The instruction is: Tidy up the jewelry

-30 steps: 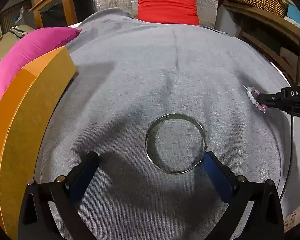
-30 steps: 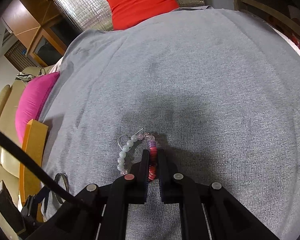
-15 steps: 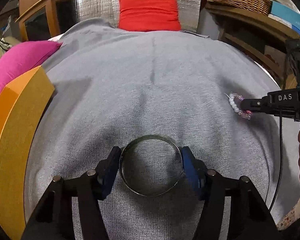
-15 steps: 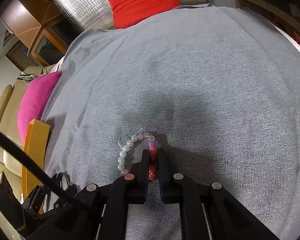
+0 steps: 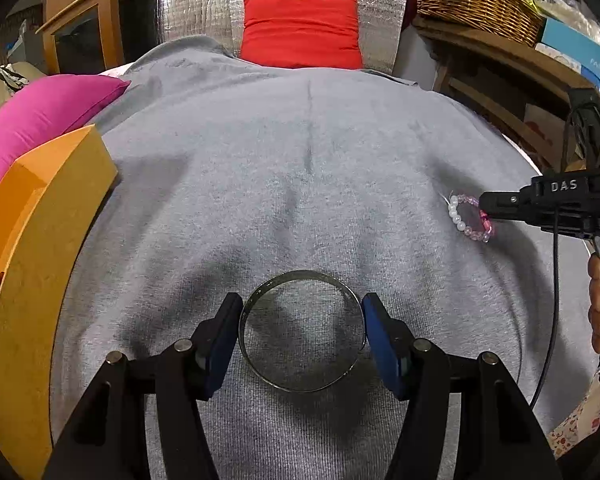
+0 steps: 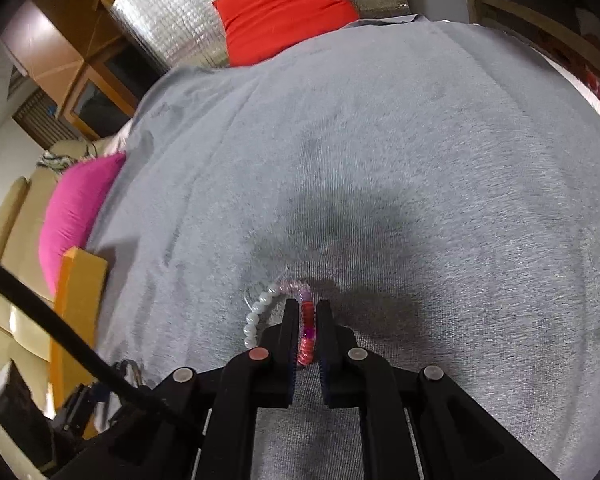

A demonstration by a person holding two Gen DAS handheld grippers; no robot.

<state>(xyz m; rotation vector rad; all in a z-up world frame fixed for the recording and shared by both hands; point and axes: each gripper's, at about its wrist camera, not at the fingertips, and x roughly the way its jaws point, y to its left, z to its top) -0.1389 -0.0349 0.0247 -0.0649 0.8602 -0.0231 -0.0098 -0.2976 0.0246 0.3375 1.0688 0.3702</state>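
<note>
Left wrist view: our left gripper (image 5: 302, 322) has closed in from wide open a second ago, pads now touching the metal bangle (image 5: 302, 330) at lower centre, so it looks ready to lift toward the orange box (image 5: 40, 248) at left; right wrist view: right gripper (image 6: 305, 316) keeps pinching the beaded bracelet (image 6: 278, 312) on the grey cloth (image 6: 380, 160), bottom centre.
</note>
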